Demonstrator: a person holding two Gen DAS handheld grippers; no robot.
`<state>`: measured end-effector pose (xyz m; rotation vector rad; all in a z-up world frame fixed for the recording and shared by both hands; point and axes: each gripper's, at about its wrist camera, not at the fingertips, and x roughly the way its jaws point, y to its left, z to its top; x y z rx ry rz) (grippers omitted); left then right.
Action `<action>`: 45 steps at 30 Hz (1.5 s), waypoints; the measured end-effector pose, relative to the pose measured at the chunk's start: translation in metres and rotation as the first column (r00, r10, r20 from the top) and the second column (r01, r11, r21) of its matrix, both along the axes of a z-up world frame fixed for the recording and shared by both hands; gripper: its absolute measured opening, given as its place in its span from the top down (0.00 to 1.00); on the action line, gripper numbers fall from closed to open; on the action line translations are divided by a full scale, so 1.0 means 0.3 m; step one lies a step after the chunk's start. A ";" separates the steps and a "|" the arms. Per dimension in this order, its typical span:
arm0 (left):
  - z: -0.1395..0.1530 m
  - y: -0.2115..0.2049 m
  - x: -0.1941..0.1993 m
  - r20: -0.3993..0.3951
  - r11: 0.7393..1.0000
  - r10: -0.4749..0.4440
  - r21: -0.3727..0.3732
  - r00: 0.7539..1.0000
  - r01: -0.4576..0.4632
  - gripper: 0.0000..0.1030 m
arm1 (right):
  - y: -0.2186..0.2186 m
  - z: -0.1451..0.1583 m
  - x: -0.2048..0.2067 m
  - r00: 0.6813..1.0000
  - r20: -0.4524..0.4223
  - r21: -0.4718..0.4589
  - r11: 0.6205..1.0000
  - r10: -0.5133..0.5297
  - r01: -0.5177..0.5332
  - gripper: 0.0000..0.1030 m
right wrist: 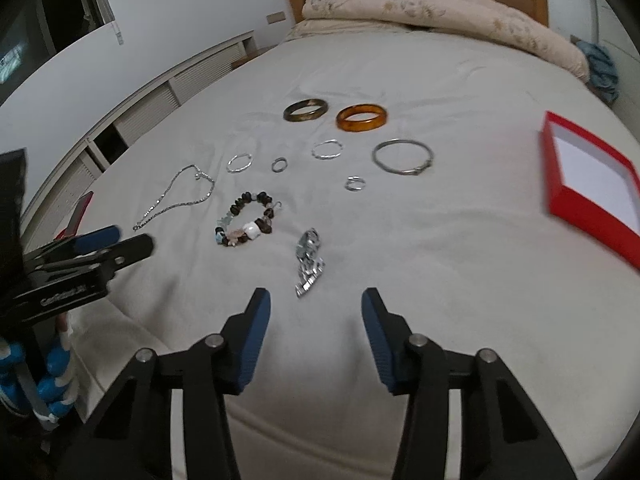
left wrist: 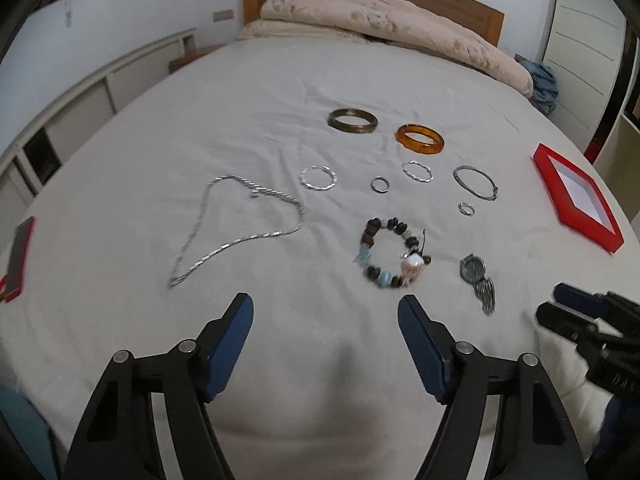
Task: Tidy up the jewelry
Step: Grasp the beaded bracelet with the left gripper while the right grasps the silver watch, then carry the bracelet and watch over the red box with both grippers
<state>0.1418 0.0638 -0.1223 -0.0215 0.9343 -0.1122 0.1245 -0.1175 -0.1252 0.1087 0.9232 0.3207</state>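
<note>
Nothing is sorted yet: the beaded bracelet [left wrist: 394, 254], chain necklace [left wrist: 236, 224] and rings are lying loose on the bed [left wrist: 200, 120], the red box [right wrist: 596, 184] is standing empty. Both tools, left tool [left wrist: 325, 312] and right tool [right wrist: 316, 306], are hovering apart, holding nothing.

Bed [left wrist: 280, 80] with pale sheet fills view; wooden headboard [left wrist: 472, 12] at far edge, rumpled floral quilt [left wrist: 380, 12] against it; white walls; low white cabinets [right wrist: 160, 100] along left side.
</note>
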 end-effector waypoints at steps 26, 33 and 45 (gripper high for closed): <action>-0.150 -0.146 0.242 -0.095 0.989 -0.146 0.023 0.985 0.148 0.90 | 0.073 -0.143 0.200 0.992 -0.048 0.011 0.993 0.116 -0.116 0.90; -0.058 -0.168 0.193 -0.058 0.990 -0.137 0.010 0.989 0.138 0.90 | 0.025 -0.056 0.126 0.996 -0.017 0.030 0.995 0.092 -0.091 0.90; 0.166 -0.320 0.095 0.021 0.983 -0.184 0.011 0.983 0.184 0.90 | -0.180 0.150 -0.066 0.997 0.074 0.063 0.998 -0.029 0.024 0.90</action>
